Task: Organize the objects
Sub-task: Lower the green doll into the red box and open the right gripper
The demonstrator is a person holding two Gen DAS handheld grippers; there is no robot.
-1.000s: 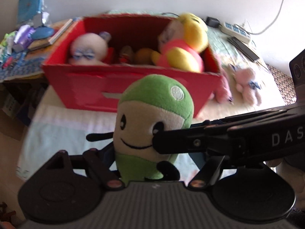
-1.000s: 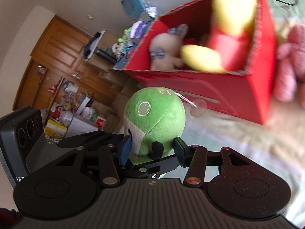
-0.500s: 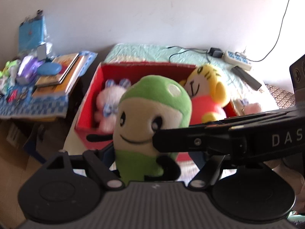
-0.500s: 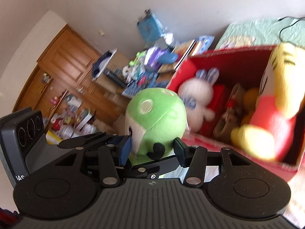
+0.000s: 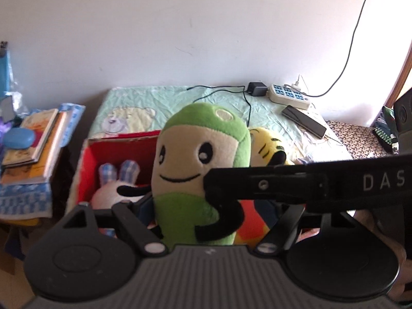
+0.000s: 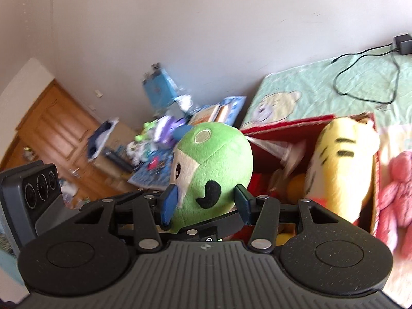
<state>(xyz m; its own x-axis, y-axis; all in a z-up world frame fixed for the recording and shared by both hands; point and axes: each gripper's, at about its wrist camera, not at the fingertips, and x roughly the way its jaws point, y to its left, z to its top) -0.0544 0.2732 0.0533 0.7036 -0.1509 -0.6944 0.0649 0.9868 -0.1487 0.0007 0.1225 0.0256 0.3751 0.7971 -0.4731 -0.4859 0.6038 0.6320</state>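
Both grippers, left (image 5: pixel 195 206) and right (image 6: pixel 204 202), clamp green plush (image 6: pixel 213 164) above red box (image 5: pixel 123 152)

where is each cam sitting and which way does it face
Left wrist: on the left gripper, facing the green plush, the red box and the bed; the right gripper crosses in from the right.
Right wrist: on the right gripper, angled left toward the wooden door; the left gripper's body shows at the left edge.
Shared: the green plush, held by both, and the yellow tiger plush.
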